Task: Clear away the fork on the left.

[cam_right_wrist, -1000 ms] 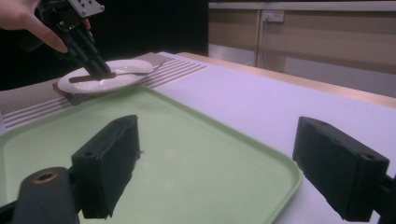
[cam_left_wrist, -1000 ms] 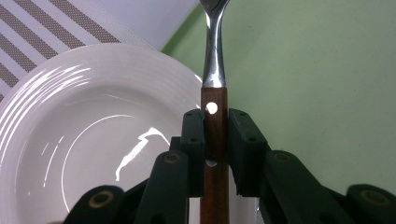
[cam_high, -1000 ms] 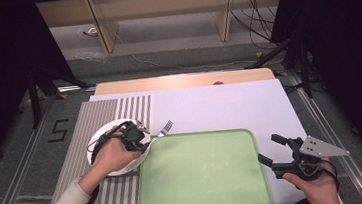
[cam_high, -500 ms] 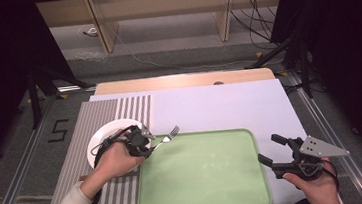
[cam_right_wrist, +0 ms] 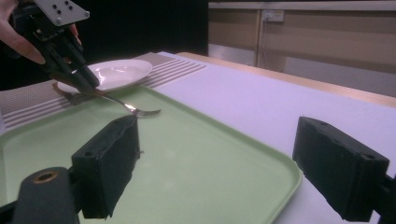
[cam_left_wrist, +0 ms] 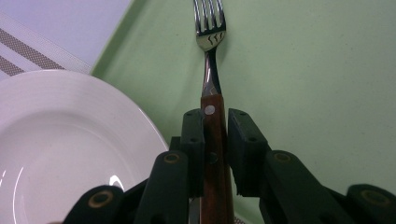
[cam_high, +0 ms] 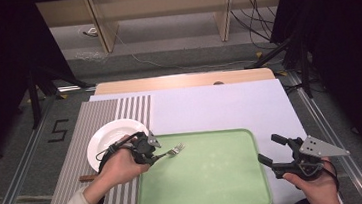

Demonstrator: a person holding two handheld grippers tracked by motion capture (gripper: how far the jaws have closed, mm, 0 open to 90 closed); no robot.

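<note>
- I have the left gripper [cam_high: 149,151] clamped on the fork [cam_left_wrist: 211,70]: in the left gripper view the jaws pinch the brown wooden handle from both sides, closed to little more than its width, and I see nothing else between them.
- I judge the step in hand to be carrying the fork over the green tray [cam_high: 218,199] to set it down there. To do it well, I would keep the squeeze steady, hold the fork nearly level, lower until the tines meet the tray floor, and only then open.
- The fork sits over the near-left corner region of the tray, just inside its left rim. From the right gripper view [cam_right_wrist: 122,103] it hangs slightly above the tray floor; I cannot tell whether the tine tips touch.
- Its long axis runs from the handle at the tray's left rim toward the tray's middle, with the tines leading away from my left hand [cam_high: 120,167] and dipping a little.
- The right gripper [cam_high: 269,152] rests just off the tray's right rim, with its jaws spread wide and empty; I would keep it there, out of the way.
- The white plate [cam_high: 103,139] lies just beyond the tray's left rim, on the striped placemat [cam_high: 72,137] on the bench.
</note>
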